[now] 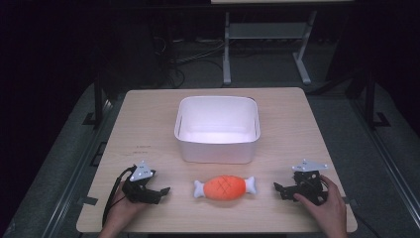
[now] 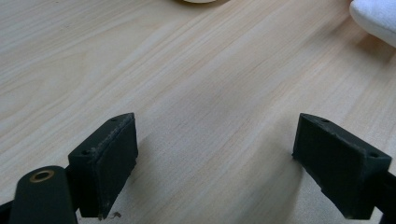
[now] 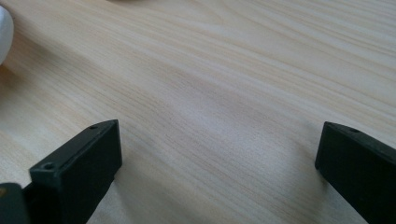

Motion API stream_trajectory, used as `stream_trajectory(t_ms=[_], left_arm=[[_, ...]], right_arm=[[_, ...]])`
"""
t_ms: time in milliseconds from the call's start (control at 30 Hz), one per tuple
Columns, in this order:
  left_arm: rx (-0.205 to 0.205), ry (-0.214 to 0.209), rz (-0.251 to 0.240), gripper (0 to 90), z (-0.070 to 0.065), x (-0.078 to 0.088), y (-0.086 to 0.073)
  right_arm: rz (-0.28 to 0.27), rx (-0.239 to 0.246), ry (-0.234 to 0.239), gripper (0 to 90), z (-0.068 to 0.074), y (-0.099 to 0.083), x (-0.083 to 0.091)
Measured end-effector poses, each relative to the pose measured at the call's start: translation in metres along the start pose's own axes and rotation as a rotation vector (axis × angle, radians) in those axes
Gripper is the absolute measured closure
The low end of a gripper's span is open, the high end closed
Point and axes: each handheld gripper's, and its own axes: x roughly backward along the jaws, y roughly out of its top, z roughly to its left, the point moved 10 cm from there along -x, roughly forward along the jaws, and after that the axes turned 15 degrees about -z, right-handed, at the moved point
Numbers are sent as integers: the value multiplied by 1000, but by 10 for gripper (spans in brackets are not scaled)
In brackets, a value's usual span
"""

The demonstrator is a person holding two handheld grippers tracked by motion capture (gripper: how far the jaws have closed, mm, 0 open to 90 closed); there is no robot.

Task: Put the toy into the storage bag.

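Observation:
An orange plush meat toy [image 1: 225, 188] with white bone ends lies near the front of the wooden table [image 1: 148, 124], just in front of a white bin [image 1: 217, 129]. My left gripper [image 1: 162, 192] rests on the table left of the toy, pointing toward it, open with bare wood between its jaws [image 2: 215, 154]. A white end of the toy [image 2: 376, 18] peeks in at the top right of the left gripper view. My right gripper [image 1: 278, 189] rests right of the toy, also pointing at it, open and empty [image 3: 217, 163].
The white bin is empty and stands mid-table. Past the table's far edge are a white metal frame [image 1: 267, 44] and cables on a dark floor. Bare wood lies on both sides of the bin.

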Motion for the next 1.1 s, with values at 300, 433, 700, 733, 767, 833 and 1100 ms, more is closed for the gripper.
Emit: stream_trajectory(t_ms=[300,433,700,733,767,833,1100], left_arm=[[-23,-31,-18,264,-8,0,9],[-33,-68,-26,445,-15,1,15],[-40,-154,-21,720,-26,-2,29],[-40,-164,-16,774,-28,-3,31],[-40,-164,-16,824,-28,-3,31],[-51,-190,-12,877,-32,-5,36],[-99,-249,-1,897,-48,-19,51]], right_arm=[[-1,0,1,0,0,0,0],[0,0,0,0,0,0,0],[0,0,1,0,0,0,0],[-1,1,1,0,0,0,0],[0,0,0,0,0,0,0],[0,0,0,0,0,0,0],[0,0,1,0,0,0,0]])
